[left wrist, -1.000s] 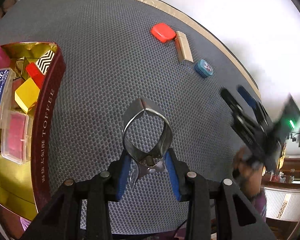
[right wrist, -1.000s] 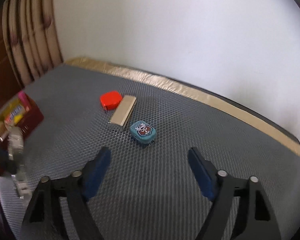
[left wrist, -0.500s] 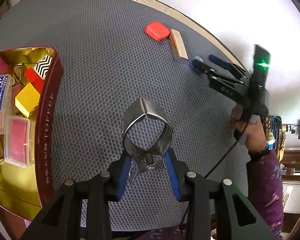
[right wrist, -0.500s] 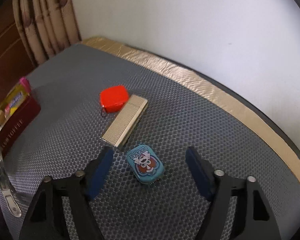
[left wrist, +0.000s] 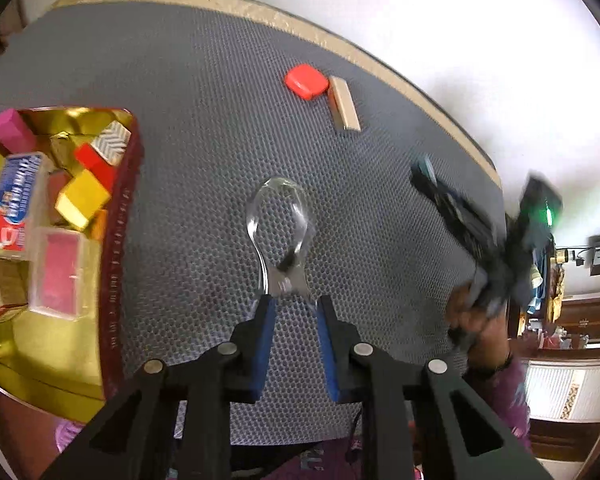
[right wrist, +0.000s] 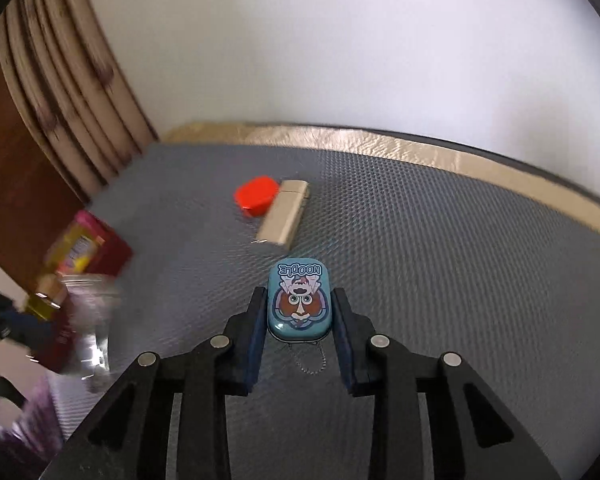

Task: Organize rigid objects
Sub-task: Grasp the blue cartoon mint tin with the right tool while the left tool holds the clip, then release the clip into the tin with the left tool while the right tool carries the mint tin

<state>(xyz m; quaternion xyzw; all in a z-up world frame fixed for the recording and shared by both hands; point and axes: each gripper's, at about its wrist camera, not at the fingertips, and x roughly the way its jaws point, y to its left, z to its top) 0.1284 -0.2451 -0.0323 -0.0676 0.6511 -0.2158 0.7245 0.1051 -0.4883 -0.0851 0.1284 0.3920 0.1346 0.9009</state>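
Now that my right gripper (right wrist: 299, 306) has closed its fingers on the blue tin (right wrist: 299, 300), which a second ago lay free on the mat (right wrist: 440, 260), it can go to the gold box (left wrist: 60, 344). My left gripper (left wrist: 292, 312) still clenches the metal clip (left wrist: 280, 220). Nothing blocks the way; the red case (right wrist: 256, 195) and silver lighter (right wrist: 284, 218) remain.

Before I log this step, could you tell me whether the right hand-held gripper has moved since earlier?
Yes: it advanced toward the red case and now flanks the blue tin.
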